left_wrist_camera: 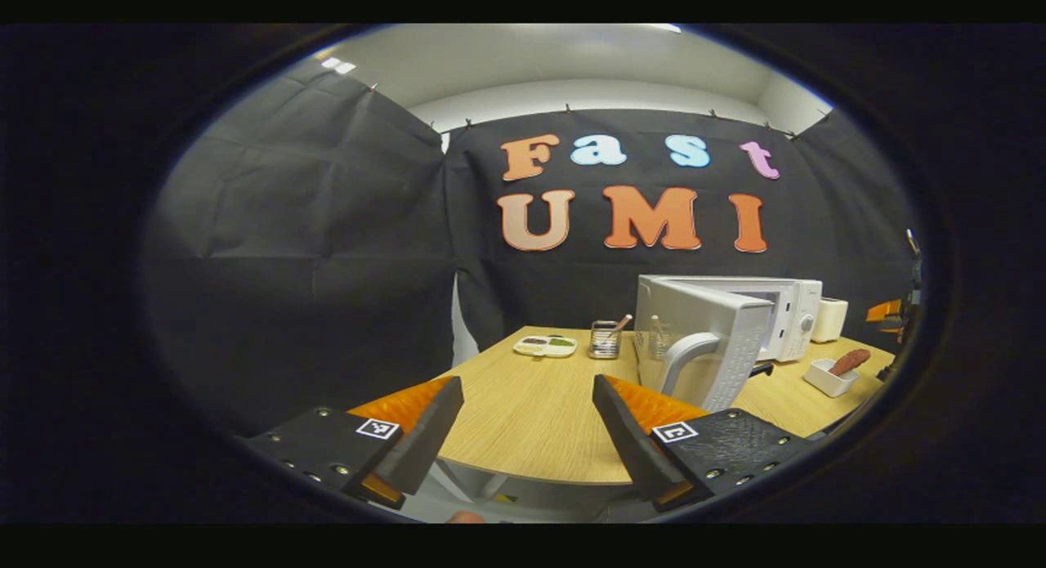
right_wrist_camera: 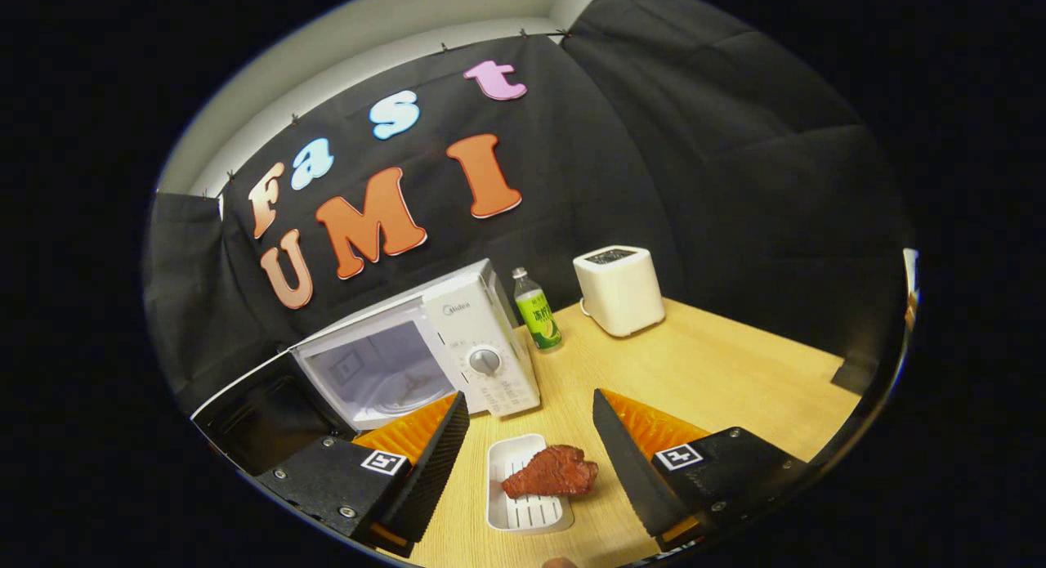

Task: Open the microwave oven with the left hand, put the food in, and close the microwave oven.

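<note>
I hold my left gripper [left_wrist_camera: 528,425] level, back from the near edge of the desk [left_wrist_camera: 523,404], its jaws spread wide with nothing between them. Ahead and to the right in the left gripper view stands the one microwave oven [left_wrist_camera: 760,315], its door [left_wrist_camera: 699,343] swung open toward me with the curved handle [left_wrist_camera: 682,364] facing out.

My right gripper [right_wrist_camera: 529,441] tilts down over the desk, jaws also wide apart and touching nothing. Between its fingers, lower on the desk, lies a single white tray [right_wrist_camera: 523,486] with one reddish-brown piece of food [right_wrist_camera: 552,474] resting across it. The tray sits just in front of the microwave's control panel [right_wrist_camera: 482,351]; the cavity [right_wrist_camera: 368,372] is open to view and the dark door hangs out to the left.

Counting the rest: one white toaster [right_wrist_camera: 619,288] and one green-labelled bottle [right_wrist_camera: 536,310] behind the microwave on the right, one divided plate [left_wrist_camera: 545,345] and one wire holder [left_wrist_camera: 605,339] with a utensil standing in it, both at the far edge of the desk in the left gripper view.
</note>
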`<state>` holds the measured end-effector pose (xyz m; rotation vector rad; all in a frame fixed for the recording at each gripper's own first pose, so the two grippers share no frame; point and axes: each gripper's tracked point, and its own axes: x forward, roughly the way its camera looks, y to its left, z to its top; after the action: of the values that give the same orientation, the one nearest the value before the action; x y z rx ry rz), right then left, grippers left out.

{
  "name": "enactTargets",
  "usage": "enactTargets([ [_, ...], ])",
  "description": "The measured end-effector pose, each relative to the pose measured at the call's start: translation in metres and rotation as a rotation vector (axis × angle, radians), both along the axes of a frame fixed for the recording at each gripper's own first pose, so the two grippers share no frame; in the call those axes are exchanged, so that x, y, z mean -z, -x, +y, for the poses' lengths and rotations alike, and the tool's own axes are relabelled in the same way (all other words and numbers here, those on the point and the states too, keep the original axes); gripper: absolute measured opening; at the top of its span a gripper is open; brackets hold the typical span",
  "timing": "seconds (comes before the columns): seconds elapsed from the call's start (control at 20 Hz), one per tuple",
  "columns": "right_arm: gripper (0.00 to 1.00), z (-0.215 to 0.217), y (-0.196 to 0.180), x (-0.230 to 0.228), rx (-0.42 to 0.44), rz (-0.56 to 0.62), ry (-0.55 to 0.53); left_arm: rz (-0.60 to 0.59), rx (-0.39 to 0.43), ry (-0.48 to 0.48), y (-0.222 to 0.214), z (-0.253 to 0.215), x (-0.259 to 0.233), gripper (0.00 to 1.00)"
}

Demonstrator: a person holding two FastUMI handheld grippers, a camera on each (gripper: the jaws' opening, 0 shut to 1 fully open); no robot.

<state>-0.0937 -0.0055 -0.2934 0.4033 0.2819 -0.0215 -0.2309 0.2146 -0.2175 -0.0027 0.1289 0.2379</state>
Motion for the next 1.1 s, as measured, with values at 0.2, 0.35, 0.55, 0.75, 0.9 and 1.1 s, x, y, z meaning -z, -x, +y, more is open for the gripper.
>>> enactTargets([
  [0.2,0.95,-0.007,0.002,0.027,0.051,0.024,-0.155,0.019,0.012,0.027,-0.017,0.005,0.011,0.95],
  [0.35,0.91,-0.003,0.0,0.041,0.071,0.02,-0.278,0.024,0.021,0.037,-0.028,0.008,0.014,0.95],
  [0.55,0.71,0.004,-0.005,0.062,0.09,0.035,-0.388,0.024,0.032,0.03,-0.038,0.01,0.016,0.95],
  [0.75,0.45,0.005,-0.009,0.077,0.098,0.056,-0.441,0.038,0.047,0.057,-0.042,0.005,0.025,0.95],
  [0.9,0.22,0.001,-0.008,0.079,0.104,0.061,-0.483,0.041,0.044,0.065,-0.042,0.007,0.029,0.95],
  [1.1,0.12,0.009,-0.011,0.074,0.078,0.053,-0.48,0.043,0.028,0.063,-0.04,0.01,0.031,0.95],
])
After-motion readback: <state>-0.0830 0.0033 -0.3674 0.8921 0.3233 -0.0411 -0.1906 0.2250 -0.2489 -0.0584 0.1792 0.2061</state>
